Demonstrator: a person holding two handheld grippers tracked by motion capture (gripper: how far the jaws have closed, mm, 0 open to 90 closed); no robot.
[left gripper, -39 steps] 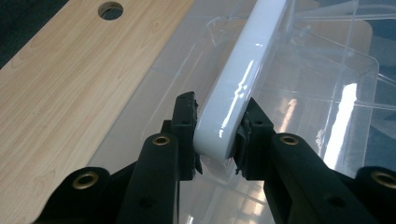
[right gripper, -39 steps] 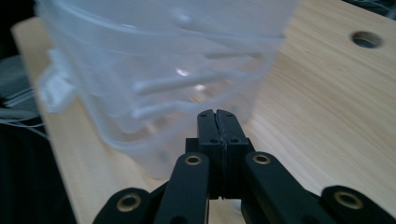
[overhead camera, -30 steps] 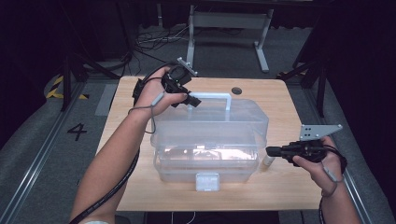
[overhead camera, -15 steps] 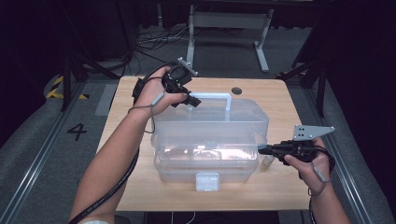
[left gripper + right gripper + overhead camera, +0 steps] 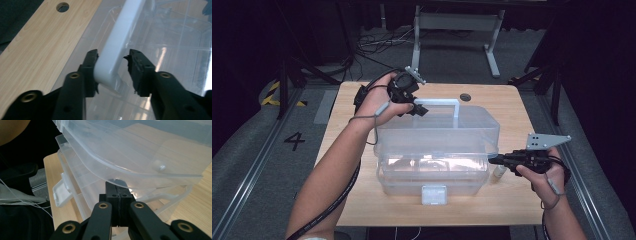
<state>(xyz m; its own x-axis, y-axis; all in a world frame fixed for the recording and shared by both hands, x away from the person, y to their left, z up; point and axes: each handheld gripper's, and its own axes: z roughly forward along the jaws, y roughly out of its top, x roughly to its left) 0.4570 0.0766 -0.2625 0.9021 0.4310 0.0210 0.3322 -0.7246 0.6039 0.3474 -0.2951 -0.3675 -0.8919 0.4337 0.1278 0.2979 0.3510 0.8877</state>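
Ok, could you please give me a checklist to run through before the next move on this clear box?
1. Left gripper grip on the white handle: not ok. Its jaws have just been opening; the handle sits between them with a gap at one pad.
2. Right gripper shut: ok, nothing between its jaws.
3. Right tips at the upper tier's rim: ok.
4. Front latch released: cannot tell.
5. Clear box fully on the table: ok.

Glossy clear plastic box (image 5: 437,145), wood-grain table (image 5: 362,100)
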